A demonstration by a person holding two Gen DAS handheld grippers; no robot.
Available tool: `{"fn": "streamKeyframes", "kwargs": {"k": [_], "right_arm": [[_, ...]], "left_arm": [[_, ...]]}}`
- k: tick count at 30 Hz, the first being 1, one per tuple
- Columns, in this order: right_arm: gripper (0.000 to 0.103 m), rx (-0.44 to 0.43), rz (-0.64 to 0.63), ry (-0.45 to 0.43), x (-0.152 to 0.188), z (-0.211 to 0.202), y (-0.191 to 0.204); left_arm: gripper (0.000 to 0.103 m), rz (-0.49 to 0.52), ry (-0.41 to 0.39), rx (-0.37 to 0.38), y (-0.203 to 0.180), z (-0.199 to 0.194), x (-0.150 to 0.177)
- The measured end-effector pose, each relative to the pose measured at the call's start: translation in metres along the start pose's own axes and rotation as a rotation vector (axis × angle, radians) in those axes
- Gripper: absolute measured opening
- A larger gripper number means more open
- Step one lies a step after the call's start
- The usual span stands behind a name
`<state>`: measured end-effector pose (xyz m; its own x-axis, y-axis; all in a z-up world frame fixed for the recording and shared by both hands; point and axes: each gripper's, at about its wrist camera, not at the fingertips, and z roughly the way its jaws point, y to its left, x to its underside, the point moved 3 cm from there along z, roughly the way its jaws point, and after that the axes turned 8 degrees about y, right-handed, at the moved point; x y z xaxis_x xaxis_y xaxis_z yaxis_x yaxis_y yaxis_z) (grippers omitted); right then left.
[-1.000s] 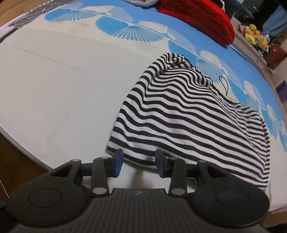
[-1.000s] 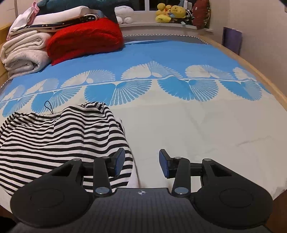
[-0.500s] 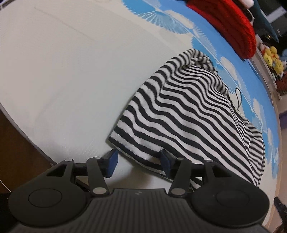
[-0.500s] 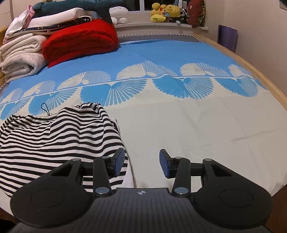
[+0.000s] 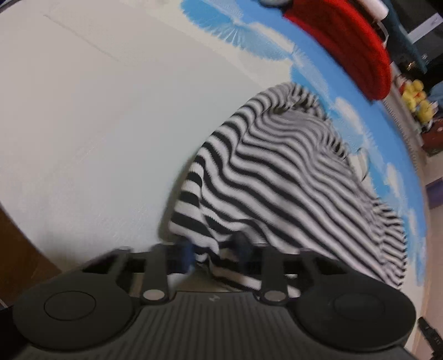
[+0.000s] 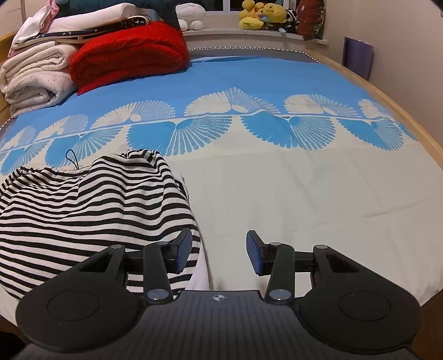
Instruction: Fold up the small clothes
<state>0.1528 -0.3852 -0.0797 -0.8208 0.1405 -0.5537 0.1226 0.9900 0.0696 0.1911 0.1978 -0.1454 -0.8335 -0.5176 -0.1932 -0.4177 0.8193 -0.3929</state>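
The striped garment [image 5: 290,177] lies crumpled on the pale near part of the bedspread [image 6: 290,193], close to the bed's front edge, and everything else is best placed from it. Its near hem is bunched and lifted between the fingers of the left gripper [image 5: 214,253], whose jaws are closing at this moment with the cloth's edge between them; the view is blurred, so whether the pads already press the fabric I cannot tell. The grip seems aimed at the hem's corner, probably because a fold starts from a lifted edge. The right gripper [image 6: 218,252] hangs just beside the garment's other side, its fingers spread and empty, the left pad [image 6: 182,249] over the striped edge and the other over bare sheet; it looks parked ready to take the matching corner. A thin black cord loop [image 6: 72,159] pokes out at the garment's far edge. Well beyond the garment, at the head of the bed, sit a red folded blanket [image 6: 130,52] and, beside it, a stack of white towels [image 6: 36,80], likely kept clear of the folding space. Farther still, yellow plush toys [image 6: 260,13] line the sill.
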Motion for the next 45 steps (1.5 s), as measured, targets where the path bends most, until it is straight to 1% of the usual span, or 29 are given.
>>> {"fn": "streamKeyframes", "kwargs": {"k": [1,3,6,8,14,17,18,19,20,22,26,29,31,33,35,37,38,41,43,45], "right_arm": [[0.045,0.002,0.001,0.001,0.000,0.000,0.000],[0.045,0.004,0.003,0.004,0.000,0.001,-0.001],[0.045,0.008,0.005,0.006,0.001,0.002,0.000],[0.045,0.010,0.001,0.008,0.001,0.002,0.001],[0.045,0.014,-0.022,0.015,0.002,0.004,0.006],[0.045,0.022,-0.032,0.024,0.002,0.007,0.008],[0.045,0.027,-0.033,0.029,0.002,0.008,0.008],[0.045,0.033,-0.034,0.036,0.003,0.009,0.008],[0.045,0.040,-0.035,0.045,0.003,0.011,0.007],[0.045,0.060,-0.039,0.068,0.004,0.017,0.006],[0.045,0.099,-0.037,0.105,0.005,0.025,0.003],[0.045,0.094,-0.019,0.115,0.003,0.027,0.001],[0.045,0.075,-0.008,0.118,0.001,0.028,-0.001],[0.045,0.054,0.006,0.119,-0.001,0.028,-0.003],[0.045,0.031,0.030,0.113,-0.004,0.025,-0.007],[0.045,0.002,0.064,0.106,-0.007,0.023,-0.013],[0.045,-0.012,0.084,0.106,-0.008,0.023,-0.018],[0.045,-0.037,0.133,0.109,-0.009,0.021,-0.031],[0.045,-0.052,0.158,0.104,-0.009,0.019,-0.040],[0.045,-0.061,0.192,0.093,-0.007,0.016,-0.051]], "left_arm": [[0.019,0.002,-0.023,0.007,-0.001,-0.005,0.000],[0.019,-0.032,-0.052,0.048,0.001,-0.013,-0.001],[0.022,-0.121,-0.060,0.121,0.010,-0.019,-0.002],[0.027,-0.154,-0.038,0.136,0.013,-0.014,-0.002],[0.027,-0.152,-0.013,0.065,0.017,-0.006,-0.004],[0.027,-0.142,-0.010,0.041,0.017,-0.003,-0.007],[0.024,-0.132,-0.012,0.034,0.016,-0.003,-0.007],[0.016,-0.121,-0.015,0.026,0.015,-0.003,-0.007],[0.013,-0.109,-0.020,0.021,0.013,-0.003,-0.007],[0.010,-0.081,-0.032,0.009,0.008,-0.005,-0.007],[0.009,0.025,-0.059,-0.057,-0.009,-0.010,-0.002],[0.008,0.093,-0.071,-0.100,-0.026,-0.018,-0.006],[0.008,0.158,-0.109,-0.123,-0.047,-0.031,-0.010],[0.007,0.252,-0.150,-0.145,-0.083,-0.046,-0.011],[0.007,0.342,-0.189,-0.141,-0.128,-0.060,-0.009],[0.007,0.439,-0.227,-0.107,-0.181,-0.073,0.001],[0.007,0.497,-0.241,-0.078,-0.213,-0.078,0.011],[0.007,0.629,-0.247,0.023,-0.287,-0.080,0.052],[0.006,0.734,-0.215,0.110,-0.331,-0.069,0.095],[0.006,0.848,-0.172,0.164,-0.363,-0.050,0.140]]}}
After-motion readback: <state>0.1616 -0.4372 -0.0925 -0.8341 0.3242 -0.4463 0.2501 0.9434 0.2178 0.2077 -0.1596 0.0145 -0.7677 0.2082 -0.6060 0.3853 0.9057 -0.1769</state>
